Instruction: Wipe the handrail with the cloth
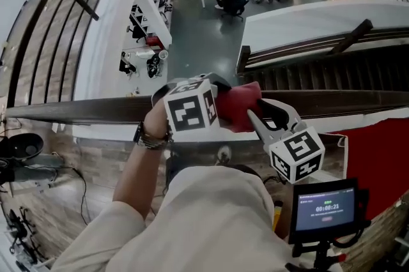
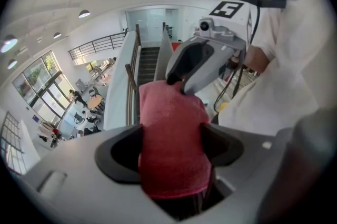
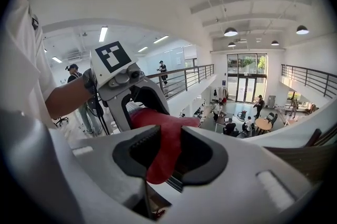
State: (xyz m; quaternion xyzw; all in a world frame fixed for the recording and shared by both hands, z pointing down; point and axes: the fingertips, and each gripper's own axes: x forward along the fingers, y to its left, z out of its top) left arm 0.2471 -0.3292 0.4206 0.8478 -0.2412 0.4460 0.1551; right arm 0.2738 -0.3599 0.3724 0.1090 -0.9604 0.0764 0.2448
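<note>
1. Both the left gripper (image 2: 171,146) and right gripper (image 3: 166,152) are clamped on the red cloth (image 1: 239,105), which is bunched over the middle of the wooden handrail (image 1: 83,110).
2. Opposing pulls could yank it free, and it could drop over the edge.

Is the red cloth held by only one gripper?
No, the left gripper and right gripper both have their jaws shut on the red cloth.

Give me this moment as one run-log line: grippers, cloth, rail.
left gripper: shut on cloth | right gripper: shut on cloth | cloth: red, held between both, over handrail | contact: unconfirmed
</note>
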